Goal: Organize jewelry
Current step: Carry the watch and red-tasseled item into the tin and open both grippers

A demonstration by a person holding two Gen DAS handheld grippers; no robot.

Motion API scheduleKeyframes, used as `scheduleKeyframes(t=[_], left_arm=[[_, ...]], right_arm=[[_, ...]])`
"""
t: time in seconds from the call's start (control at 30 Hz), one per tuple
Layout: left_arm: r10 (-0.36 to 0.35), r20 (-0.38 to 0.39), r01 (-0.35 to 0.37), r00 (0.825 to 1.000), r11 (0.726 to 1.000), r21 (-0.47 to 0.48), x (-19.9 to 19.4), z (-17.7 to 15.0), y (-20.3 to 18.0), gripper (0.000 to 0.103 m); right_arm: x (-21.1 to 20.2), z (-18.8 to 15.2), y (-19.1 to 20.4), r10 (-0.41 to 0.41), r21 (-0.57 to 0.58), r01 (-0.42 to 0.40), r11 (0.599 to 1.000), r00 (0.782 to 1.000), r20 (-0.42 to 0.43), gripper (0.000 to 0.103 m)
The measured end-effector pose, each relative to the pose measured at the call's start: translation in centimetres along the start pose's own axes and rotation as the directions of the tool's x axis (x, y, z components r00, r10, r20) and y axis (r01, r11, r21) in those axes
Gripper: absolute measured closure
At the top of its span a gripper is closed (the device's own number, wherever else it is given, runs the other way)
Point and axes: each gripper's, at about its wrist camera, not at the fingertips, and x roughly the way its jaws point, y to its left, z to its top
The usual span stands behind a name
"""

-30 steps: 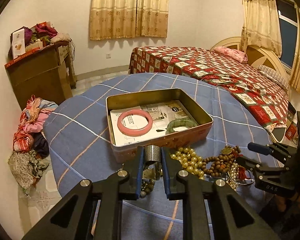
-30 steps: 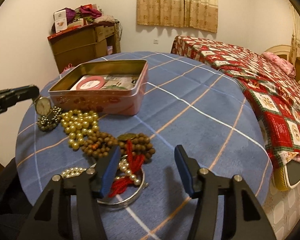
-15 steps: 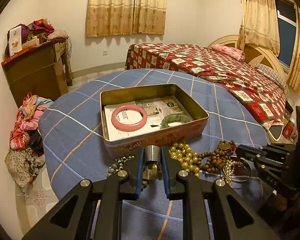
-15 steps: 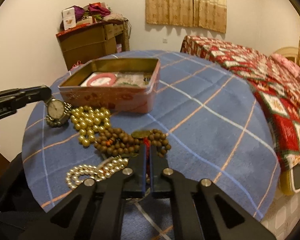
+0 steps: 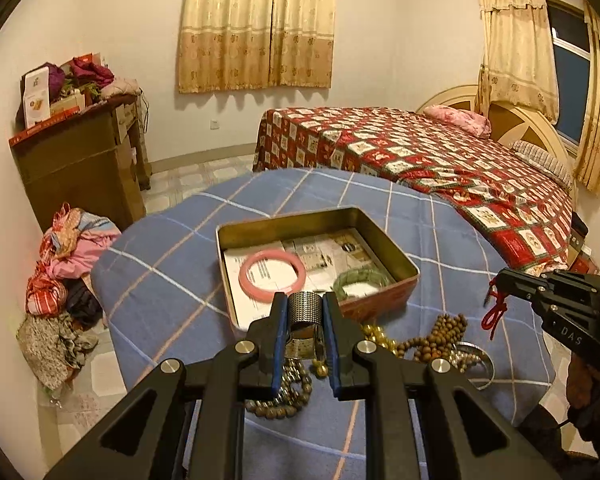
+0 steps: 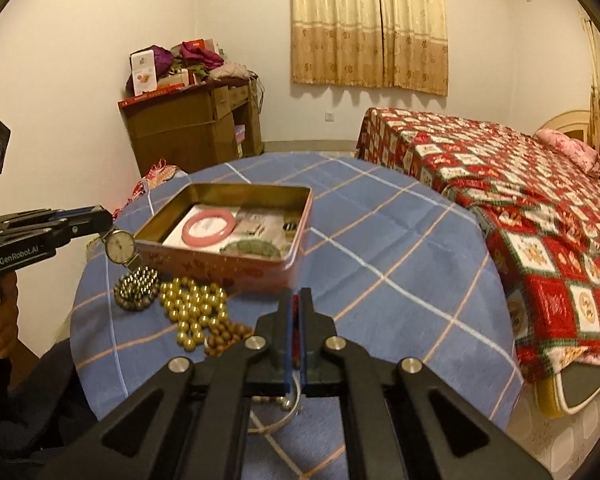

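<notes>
Left hand-held gripper [image 5: 304,312] grips watch [image 6: 120,246] by mesh band, just short of tin [image 5: 396,252]. Right hand-held gripper [image 6: 296,312] pinches red cord [image 5: 496,308]. Best lift clear over near wall, release low.

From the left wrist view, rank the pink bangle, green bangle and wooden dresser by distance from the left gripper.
1. Green bangle, tin's near right corner; pink bangle, tin's near left: too close to call.
2. Wooden dresser, far left by the wall.
Left gripper grips a watch.
</notes>
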Motion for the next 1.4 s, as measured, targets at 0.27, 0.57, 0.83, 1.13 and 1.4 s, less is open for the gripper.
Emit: scheduleKeyframes(t=[0.27,0.57,0.83,1.13,1.4], left_arm=[[0.059,0.04,-0.06,0.997,0.998,0.021,0.6,2.4,0.8,0.086],[0.101,0.032,-0.102,0.994,0.994,0.035,3.4,3.6,1.6,0.086],[0.131,0.02,-0.131,0.991,0.99,0.042,5.8,4.4,2.6,0.086],[0.146,0.003,-0.146,0.989,0.987,0.069,8.0,5.3,2.6,0.086],[0.159,-0.023,-0.156,0.987,0.985,0.078,10.1,5.5,3.1,0.086]], right_arm=[[1.0,3.0,0.5,-0.008,-0.039,0.01,0.999,0.999,0.035,0.1],[3.1,6.3,1.8,-0.005,-0.084,0.011,0.996,0.998,0.064,0.1],[5.6,8.0,2.4,-0.026,-0.112,0.033,0.993,0.998,0.056,0.1],[8.3,9.4,2.7,-0.051,-0.129,0.056,0.99,0.998,0.038,0.1],[10.6,9.7,3.2,-0.063,-0.149,0.065,0.987,0.998,0.023,0.1]])
